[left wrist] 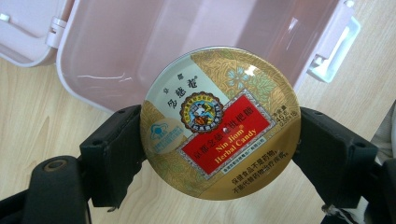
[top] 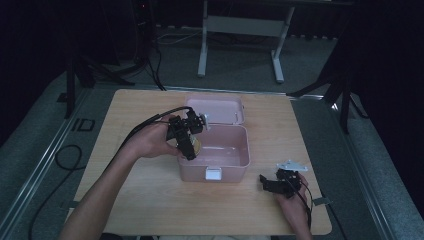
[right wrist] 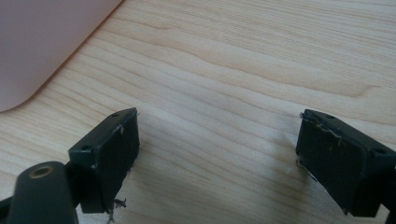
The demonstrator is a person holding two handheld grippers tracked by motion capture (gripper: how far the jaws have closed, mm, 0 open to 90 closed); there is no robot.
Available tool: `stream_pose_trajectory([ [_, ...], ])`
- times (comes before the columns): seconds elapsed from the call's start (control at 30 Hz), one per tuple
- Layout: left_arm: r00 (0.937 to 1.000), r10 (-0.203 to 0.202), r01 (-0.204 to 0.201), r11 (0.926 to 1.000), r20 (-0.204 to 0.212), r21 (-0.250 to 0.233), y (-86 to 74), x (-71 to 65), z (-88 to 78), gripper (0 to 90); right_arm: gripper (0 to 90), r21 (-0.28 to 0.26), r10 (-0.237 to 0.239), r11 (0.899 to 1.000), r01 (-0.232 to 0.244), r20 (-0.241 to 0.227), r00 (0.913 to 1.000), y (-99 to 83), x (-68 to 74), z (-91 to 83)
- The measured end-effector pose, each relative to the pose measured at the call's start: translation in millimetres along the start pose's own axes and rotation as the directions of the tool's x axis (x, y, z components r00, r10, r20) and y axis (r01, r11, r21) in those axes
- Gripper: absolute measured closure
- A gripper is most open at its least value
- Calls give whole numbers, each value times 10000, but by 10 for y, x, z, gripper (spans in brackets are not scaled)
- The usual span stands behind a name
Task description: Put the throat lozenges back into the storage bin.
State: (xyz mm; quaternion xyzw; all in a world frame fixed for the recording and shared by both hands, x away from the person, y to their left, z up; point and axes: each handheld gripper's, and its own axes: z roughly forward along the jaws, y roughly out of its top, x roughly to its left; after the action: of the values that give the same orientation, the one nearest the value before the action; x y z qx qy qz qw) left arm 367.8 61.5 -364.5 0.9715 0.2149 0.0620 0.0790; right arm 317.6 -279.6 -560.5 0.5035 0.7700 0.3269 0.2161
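A round gold and red candy tin (left wrist: 219,123) labelled "Nin Jiom Herbal Candy" sits flat between the jaws of my left gripper (left wrist: 219,149), which is shut on its rim. It hangs over the left rim of an open pink plastic box (top: 235,145), whose inside (left wrist: 187,42) looks bare. From the high view the left gripper (top: 189,145) points down at the box's left wall, the tin (top: 195,146) just showing beside it. My right gripper (top: 267,183) rests open low over the wooden table (top: 150,200) right of the box, with nothing between its jaws (right wrist: 217,158).
The box's lid (top: 215,110) lies folded back behind it, and a white latch (top: 213,173) sits on its front wall. A pink corner of the box (right wrist: 37,51) lies close to my right gripper. A desk frame (top: 240,30) stands beyond the table.
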Motion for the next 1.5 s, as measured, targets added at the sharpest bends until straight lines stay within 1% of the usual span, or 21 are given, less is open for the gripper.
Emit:
stream_pose_trajectory([
  [0.3,10000,65,-65,10000,-18,46,35,-20,26,199,132,-1,-1,10000,1,0,10000,0,0,0],
  [0.37,10000,13,-13,10000,-27,-1,43,-28,29,199,132,-1,-2,10000,2,0,10000,0,0,0],
  [0.47,10000,94,-94,10000,34,13,52,-33,29,207,132,-1,-2,10000,2,-1,10000,0,0,0],
  [0.57,10000,94,-95,9999,29,86,60,-38,42,207,132,-1,-3,10000,3,-1,10000,0,0,0],
  [0.8,10000,56,-56,10000,53,62,63,-26,37,201,132,-3,-11,10000,11,-8,10000,0,-1,0],
  [0.83,10000,-33,33,10000,-87,-49,63,-25,36,201,132,-3,-11,10000,11,-8,10000,0,-1,0],
  [0.87,9996,-134,129,9997,-264,-199,63,-19,27,159,132,-1,-10,10000,10,-7,10000,0,-1,0],
  [0.9,9995,-245,238,9992,-211,-330,62,-3,5,132,132,-1,-9,10000,9,-7,10000,0,-1,0],
  [0.93,9995,-245,238,9992,-211,-330,62,-3,5,111,132,-2,-9,10000,9,-7,10000,0,-1,0],
  [0.97,9992,-270,257,9987,-296,-451,55,4,-21,107,132,-2,-9,10000,9,-7,10000,0,-1,0],
  [1.03,9993,-238,223,9984,-290,-526,47,7,-37,112,130,3,-17,10000,17,-24,10000,0,0,1],
  [1.1,9987,-304,279,9978,-404,-595,28,5,-60,113,130,10,-13,10000,13,-23,10000,0,0,0],
  [1.2,9985,-294,264,9977,-467,-629,16,9,-73,118,131,11,-11,10000,11,-24,10000,0,0,0],
  [1.27,9971,-434,382,9958,-624,-828,-14,32,-114,127,130,13,-8,10000,8,-23,10000,0,1,0],
  [1.5,9951,-630,547,9929,-768,-1059,-78,64,-188,137,131,12,-9,10000,9,-23,10000,0,0,0],
])
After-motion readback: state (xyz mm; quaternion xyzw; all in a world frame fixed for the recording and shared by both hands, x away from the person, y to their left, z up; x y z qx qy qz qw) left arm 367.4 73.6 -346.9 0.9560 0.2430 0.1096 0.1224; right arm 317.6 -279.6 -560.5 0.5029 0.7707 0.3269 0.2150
